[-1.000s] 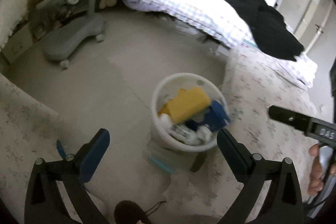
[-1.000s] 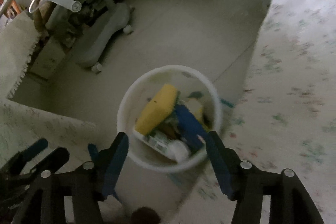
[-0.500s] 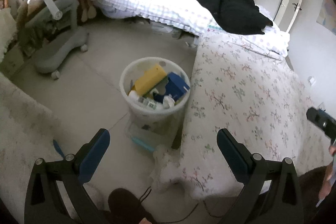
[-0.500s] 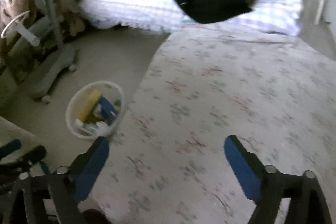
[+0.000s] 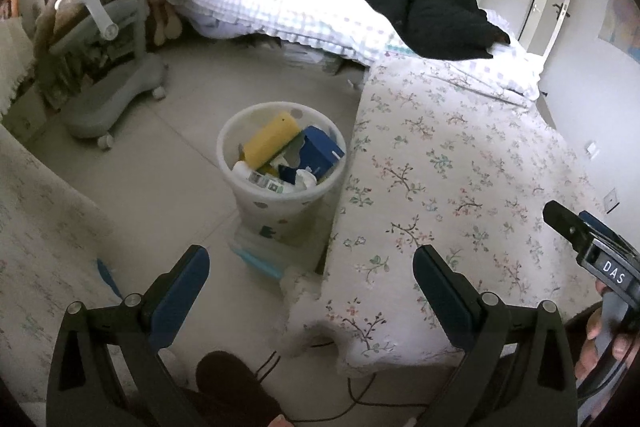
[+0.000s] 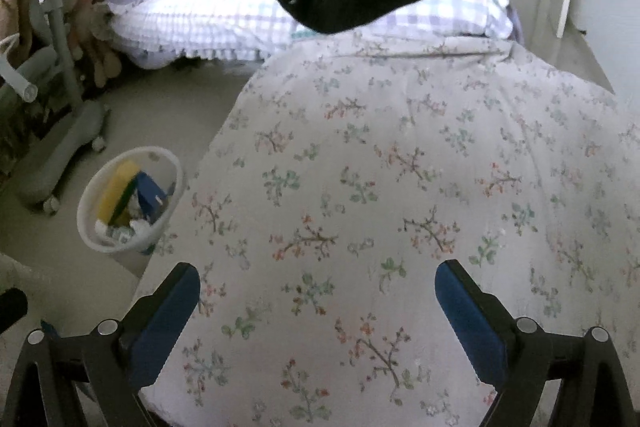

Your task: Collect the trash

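Note:
A white waste bin (image 5: 256, 205) stands on the floor beside the floral-covered table (image 5: 460, 187). It holds a yellow pack (image 5: 271, 143), a blue box (image 5: 320, 153) and other trash. My left gripper (image 5: 311, 277) is open and empty, raised well above the floor, short of the bin. My right gripper (image 6: 317, 291) is open and empty above the floral cloth (image 6: 400, 187); the bin (image 6: 166, 195) shows at its left. The right gripper's body (image 5: 592, 247) shows at the right edge of the left wrist view.
A grey rolling chair (image 5: 116, 83) stands left of the bin. A bed with a checked quilt (image 5: 288, 3) and a black garment (image 5: 432, 15) lies behind. A flat clear box with a blue edge (image 5: 256, 257) lies at the bin's foot. A cable (image 5: 360, 399) runs on the floor.
Both grippers have pulled up and back from directly over the bin. The right gripper has swung right over the floral cloth. Both stay open and empty.

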Action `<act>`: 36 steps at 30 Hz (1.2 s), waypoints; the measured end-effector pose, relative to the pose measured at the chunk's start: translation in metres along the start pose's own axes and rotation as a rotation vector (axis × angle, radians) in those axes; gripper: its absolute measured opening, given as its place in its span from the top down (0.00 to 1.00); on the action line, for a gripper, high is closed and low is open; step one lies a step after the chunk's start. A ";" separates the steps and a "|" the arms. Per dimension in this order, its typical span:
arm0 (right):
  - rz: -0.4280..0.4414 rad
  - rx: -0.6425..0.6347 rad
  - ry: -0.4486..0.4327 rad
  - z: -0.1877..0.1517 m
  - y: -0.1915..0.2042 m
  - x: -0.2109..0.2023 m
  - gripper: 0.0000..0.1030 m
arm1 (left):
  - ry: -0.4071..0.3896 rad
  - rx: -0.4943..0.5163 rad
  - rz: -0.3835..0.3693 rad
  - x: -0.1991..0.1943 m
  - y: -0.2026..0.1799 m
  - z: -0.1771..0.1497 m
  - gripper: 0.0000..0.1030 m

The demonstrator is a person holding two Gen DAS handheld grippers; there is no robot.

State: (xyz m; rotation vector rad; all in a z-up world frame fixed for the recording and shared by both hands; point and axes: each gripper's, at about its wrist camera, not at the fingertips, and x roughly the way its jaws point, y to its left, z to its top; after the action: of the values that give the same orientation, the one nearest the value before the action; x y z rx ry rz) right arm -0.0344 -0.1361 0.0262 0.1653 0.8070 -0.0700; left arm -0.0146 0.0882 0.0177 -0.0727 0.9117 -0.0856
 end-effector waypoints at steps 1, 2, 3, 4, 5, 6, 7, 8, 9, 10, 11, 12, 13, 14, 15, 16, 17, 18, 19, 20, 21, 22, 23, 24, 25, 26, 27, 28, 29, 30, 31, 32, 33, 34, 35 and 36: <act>0.001 -0.001 -0.002 0.000 0.001 0.001 0.05 | -0.001 0.002 0.000 0.000 0.000 0.000 0.00; -0.003 -0.003 -0.002 -0.002 0.002 0.002 0.05 | -0.003 0.006 0.000 0.000 0.000 0.000 0.00; -0.008 -0.007 0.000 -0.002 0.003 0.003 0.05 | -0.008 0.012 0.002 -0.001 0.000 0.000 0.00; -0.010 -0.011 0.004 -0.003 0.004 0.005 0.05 | -0.012 0.015 0.003 -0.001 0.000 0.000 0.00; -0.010 -0.012 0.007 -0.004 0.005 0.006 0.05 | -0.018 0.017 0.005 -0.002 0.000 0.000 0.00; -0.008 -0.010 0.012 -0.005 0.006 0.007 0.05 | -0.023 0.019 0.006 -0.004 0.001 0.000 0.00; -0.007 -0.009 0.015 -0.005 0.007 0.007 0.05 | -0.027 0.019 0.007 -0.004 0.001 0.000 0.00; -0.005 -0.011 0.014 -0.005 0.008 0.007 0.05 | -0.032 0.019 0.008 -0.005 0.001 0.000 0.00; -0.004 -0.016 0.010 -0.005 0.010 0.006 0.05 | -0.041 0.019 0.012 -0.007 0.001 -0.001 0.00; -0.005 -0.021 0.005 -0.005 0.011 0.005 0.05 | -0.046 0.020 0.018 -0.007 0.002 -0.001 0.00; -0.006 -0.026 -0.002 -0.005 0.012 0.004 0.05 | -0.050 0.021 0.024 -0.008 0.002 0.000 0.00; -0.008 -0.030 -0.008 -0.004 0.013 0.004 0.05 | -0.053 0.022 0.028 -0.008 0.001 0.001 0.00; -0.012 -0.032 -0.012 -0.003 0.013 0.003 0.05 | -0.057 0.022 0.033 -0.008 0.001 0.001 0.00; -0.015 -0.030 -0.014 -0.003 0.013 0.003 0.05 | -0.060 0.021 0.037 -0.008 0.001 0.001 0.00; -0.016 -0.027 -0.015 -0.003 0.013 0.004 0.05 | -0.062 0.021 0.040 -0.009 0.002 0.001 0.00; -0.016 -0.025 -0.013 -0.003 0.013 0.004 0.05 | -0.062 0.022 0.041 -0.009 0.002 0.001 0.00; -0.014 -0.022 -0.009 -0.003 0.012 0.005 0.05 | -0.063 0.022 0.041 -0.009 0.001 0.001 0.00; -0.012 -0.020 -0.005 -0.003 0.012 0.007 0.05 | -0.064 0.023 0.039 -0.010 0.001 0.001 0.00; -0.010 -0.021 -0.002 -0.003 0.012 0.008 0.05 | -0.065 0.026 0.038 -0.010 0.000 0.001 0.00; -0.011 -0.023 0.003 -0.004 0.012 0.009 0.05 | -0.067 0.029 0.037 -0.011 -0.001 0.000 0.00; -0.012 -0.024 0.005 -0.004 0.012 0.010 0.05 | -0.069 0.032 0.037 -0.011 -0.001 0.000 0.00; -0.012 -0.026 0.007 -0.004 0.013 0.010 0.05 | -0.070 0.036 0.039 -0.011 -0.002 0.000 0.00; -0.012 -0.027 0.009 -0.005 0.014 0.010 0.05 | -0.071 0.039 0.039 -0.011 -0.003 -0.001 0.00; -0.011 -0.029 0.010 -0.005 0.014 0.011 0.05 | -0.071 0.041 0.040 -0.011 -0.003 -0.001 0.00; -0.010 -0.030 0.009 -0.005 0.014 0.010 0.05 | -0.070 0.043 0.041 -0.011 -0.004 -0.001 0.00; -0.011 -0.031 0.008 -0.006 0.015 0.010 0.05 | -0.069 0.043 0.043 -0.011 -0.004 -0.001 0.00; -0.011 -0.029 0.009 -0.006 0.015 0.011 0.05 | -0.069 0.042 0.045 -0.011 -0.004 -0.001 0.00; -0.011 -0.028 0.009 -0.006 0.015 0.010 0.05 | -0.068 0.041 0.046 -0.011 -0.004 -0.001 0.00; -0.011 -0.029 0.010 -0.006 0.015 0.011 0.05 | -0.068 0.040 0.047 -0.011 -0.004 -0.001 0.00; -0.010 -0.029 0.012 -0.006 0.015 0.011 0.05 | -0.069 0.038 0.047 -0.011 -0.004 -0.001 0.00; -0.008 -0.030 0.012 -0.006 0.016 0.011 0.05 | -0.070 0.039 0.047 -0.011 -0.004 -0.001 0.00; -0.008 -0.031 0.013 -0.007 0.016 0.011 0.05 | -0.070 0.040 0.048 -0.011 -0.004 -0.001 0.00; -0.007 -0.033 0.013 -0.006 0.017 0.011 0.05 | -0.070 0.042 0.049 -0.011 -0.003 -0.001 0.00; -0.006 -0.036 0.013 -0.007 0.018 0.011 0.05 | -0.070 0.042 0.050 -0.011 -0.003 -0.001 0.00; -0.007 -0.038 0.012 -0.006 0.019 0.011 0.05 | -0.070 0.040 0.050 -0.011 -0.003 -0.001 0.00; -0.007 -0.040 0.010 -0.007 0.020 0.011 0.05 | -0.071 0.039 0.046 -0.011 -0.003 -0.001 0.00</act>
State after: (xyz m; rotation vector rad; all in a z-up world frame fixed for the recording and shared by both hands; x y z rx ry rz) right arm -0.0290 -0.1154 0.0160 0.1247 0.8182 -0.0596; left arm -0.0223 0.0866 0.0265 -0.0186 0.8404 -0.0576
